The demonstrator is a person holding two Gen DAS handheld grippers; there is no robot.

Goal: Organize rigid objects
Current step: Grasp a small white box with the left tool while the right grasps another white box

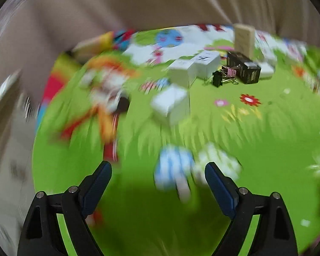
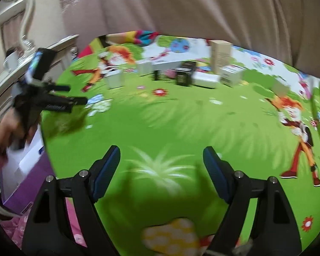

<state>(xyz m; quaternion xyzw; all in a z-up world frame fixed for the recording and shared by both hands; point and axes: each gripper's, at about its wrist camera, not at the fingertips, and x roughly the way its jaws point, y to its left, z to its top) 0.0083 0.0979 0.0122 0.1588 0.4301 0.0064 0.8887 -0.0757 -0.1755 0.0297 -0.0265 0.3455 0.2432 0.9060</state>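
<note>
Left gripper (image 1: 157, 178) spread, empty; white box (image 1: 170, 104) ahead, apart. Right gripper (image 2: 161, 163) spread, empty; boxes far.

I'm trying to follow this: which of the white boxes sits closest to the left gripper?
The lone white box, out on the green mat ahead of the open left gripper. The other two white boxes stand side by side farther back, near the binder clips.

White boxes (image 1: 194, 68), black box (image 1: 244, 67), binder clips (image 1: 224, 75) clustered; tan box (image 1: 244, 38) upright behind
</note>
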